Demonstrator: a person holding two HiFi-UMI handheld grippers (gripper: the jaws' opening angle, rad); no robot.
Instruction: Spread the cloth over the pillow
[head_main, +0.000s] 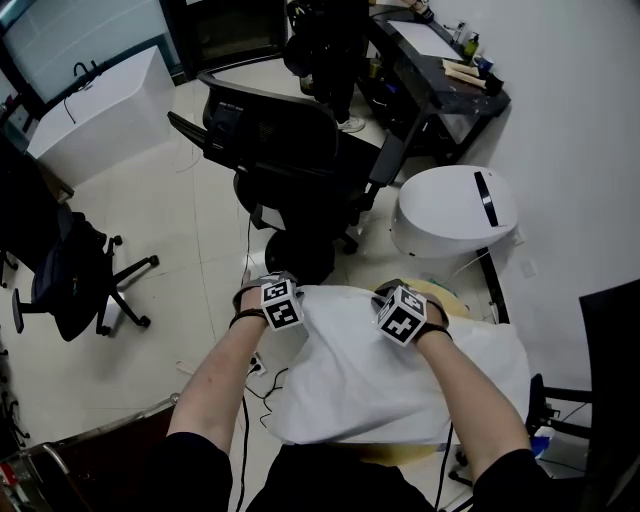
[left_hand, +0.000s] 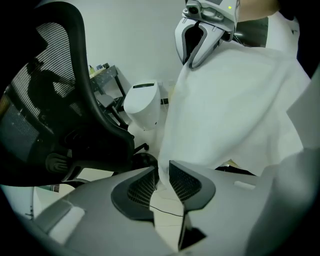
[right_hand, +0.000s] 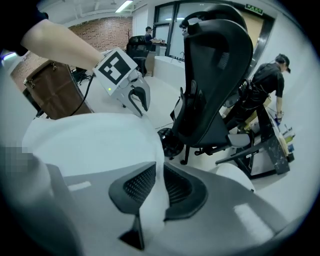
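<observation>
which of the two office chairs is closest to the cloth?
The black mesh-back chair straight ahead, just past the white cloth; the other chair stands well off to the left.

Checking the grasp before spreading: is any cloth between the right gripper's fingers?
Yes, the white cloth runs down through the gap between the right gripper's fingers.
</observation>
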